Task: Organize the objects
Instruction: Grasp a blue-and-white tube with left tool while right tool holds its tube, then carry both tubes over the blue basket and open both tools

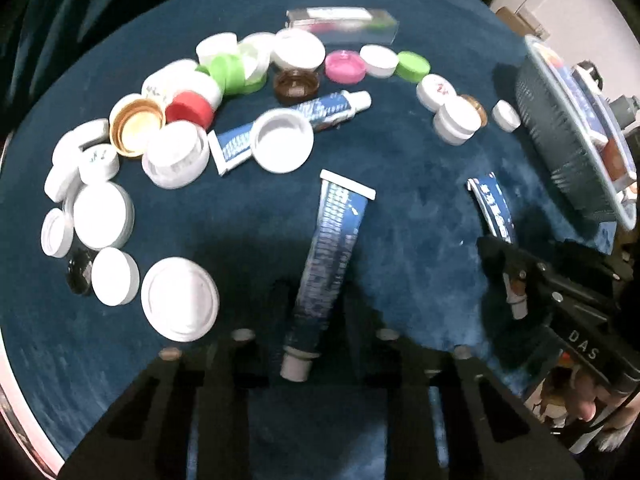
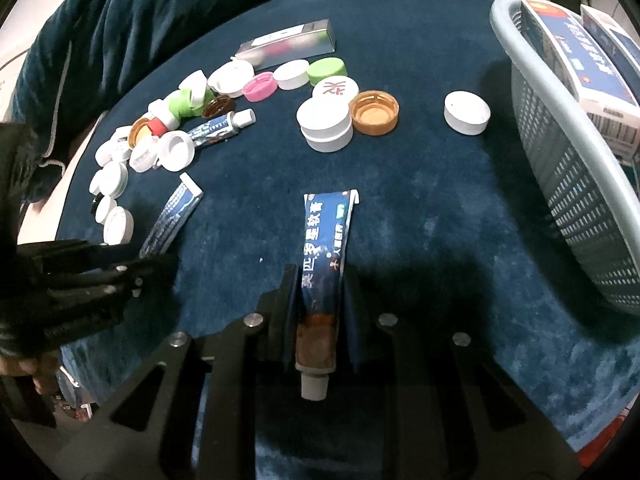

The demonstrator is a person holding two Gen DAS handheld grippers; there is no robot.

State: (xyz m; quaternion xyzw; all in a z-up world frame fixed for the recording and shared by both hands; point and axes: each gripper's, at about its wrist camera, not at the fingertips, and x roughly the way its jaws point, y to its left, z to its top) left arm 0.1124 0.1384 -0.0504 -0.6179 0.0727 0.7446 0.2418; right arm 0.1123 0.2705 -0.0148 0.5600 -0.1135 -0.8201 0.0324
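My left gripper (image 1: 314, 296) is shut on a blue ointment tube (image 1: 332, 248), cap end towards the camera, held over the dark blue cloth. It also shows in the right wrist view (image 2: 172, 216). My right gripper (image 2: 318, 276) is shut on a second blue tube (image 2: 324, 240) with a rusty lower end; this tube shows in the left wrist view (image 1: 494, 208). A third blue tube (image 1: 296, 124) lies among the caps, partly under a white cap (image 1: 282, 142).
Several loose bottle caps, white, green, pink, red and gold, lie in an arc across the cloth (image 1: 400, 160). A grey-blue plastic basket (image 2: 568, 168) holding boxes stands at the right. A clear box (image 2: 286, 44) lies at the back.
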